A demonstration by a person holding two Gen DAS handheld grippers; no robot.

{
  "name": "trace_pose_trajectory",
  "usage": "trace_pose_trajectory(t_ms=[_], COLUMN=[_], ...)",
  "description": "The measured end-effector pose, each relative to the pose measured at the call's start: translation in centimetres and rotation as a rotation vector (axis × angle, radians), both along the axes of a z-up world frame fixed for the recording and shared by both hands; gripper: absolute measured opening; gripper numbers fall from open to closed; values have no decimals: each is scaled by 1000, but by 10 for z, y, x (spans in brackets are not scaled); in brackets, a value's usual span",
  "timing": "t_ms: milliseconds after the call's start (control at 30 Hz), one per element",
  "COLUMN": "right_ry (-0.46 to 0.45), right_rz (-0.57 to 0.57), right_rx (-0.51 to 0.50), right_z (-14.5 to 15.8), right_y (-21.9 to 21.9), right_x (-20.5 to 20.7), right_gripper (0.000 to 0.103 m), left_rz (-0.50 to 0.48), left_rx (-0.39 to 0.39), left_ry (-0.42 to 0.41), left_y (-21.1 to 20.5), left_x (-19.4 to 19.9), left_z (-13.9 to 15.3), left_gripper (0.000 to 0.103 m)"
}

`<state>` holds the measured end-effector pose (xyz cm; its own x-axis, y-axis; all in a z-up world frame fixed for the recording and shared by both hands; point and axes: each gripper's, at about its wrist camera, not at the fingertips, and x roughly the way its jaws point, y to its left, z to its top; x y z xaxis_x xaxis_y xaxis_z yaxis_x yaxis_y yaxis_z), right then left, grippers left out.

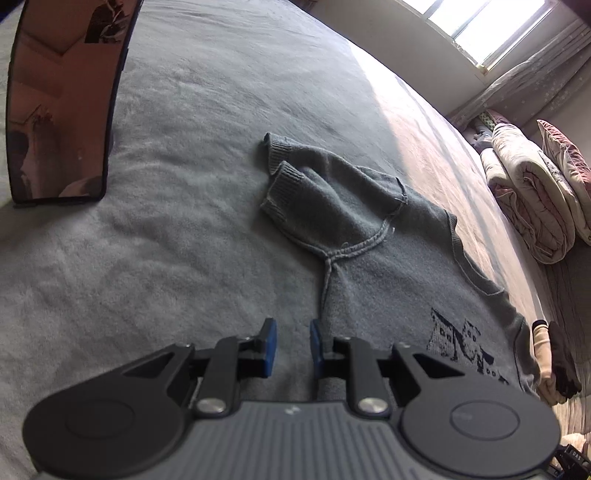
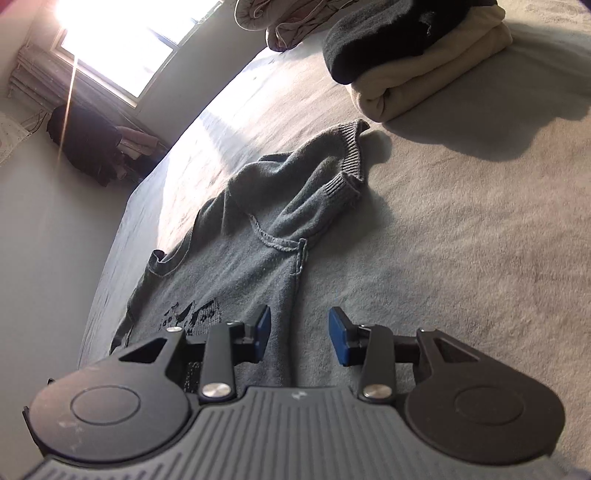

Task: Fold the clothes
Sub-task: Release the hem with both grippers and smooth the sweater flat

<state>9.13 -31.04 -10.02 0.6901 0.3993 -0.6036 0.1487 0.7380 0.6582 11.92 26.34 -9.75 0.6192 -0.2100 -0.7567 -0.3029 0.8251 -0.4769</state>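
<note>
A grey knitted sweater [image 1: 351, 229] with a dark pattern on its front lies flat on the grey bed cover [image 1: 184, 184]. Both sleeves are folded in, and their ribbed cuffs [image 1: 284, 184] lie side by side at its far end. My left gripper [image 1: 293, 338] is open just above the cover at the sweater's near left edge; the edge runs beside the right blue pad [image 1: 316, 345]. In the right wrist view the sweater [image 2: 251, 258] stretches away from me. My right gripper [image 2: 300, 332] is open over its near right edge, pads clear of the cloth.
A folded stack of cream and black clothes [image 2: 424, 55] sits on the bed beyond the sweater. Rolled quilts [image 1: 528, 199] lie by the window [image 1: 480, 22]. A curved reflective panel [image 1: 62, 99] stands at the left. The bed edge [image 2: 122, 206] drops to a wall, with dark clothes [image 2: 88, 147] beyond.
</note>
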Motion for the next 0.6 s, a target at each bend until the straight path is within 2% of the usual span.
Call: trace_pose_trajectory(t_ms=[167, 300, 467, 600], right_ry=[-46, -89, -140, -160], right_rz=[122, 291, 480, 604], right_rx=[-65, -112, -86, -51], right_z=[34, 56, 60, 55], right_y=[53, 130, 238, 314], right_x=[-19, -42, -55, -61], right_gripper=[40, 40, 40, 40], left_rz=[-13, -37, -63, -64], left_rx=[-33, -50, -35, -92], left_ry=[-59, -69, -115, -129], left_y=[-1, 7, 22, 33], left_x=[-18, -32, -48, -56], left_z=[-2, -8, -6, -8], left_gripper=[19, 18, 17, 17])
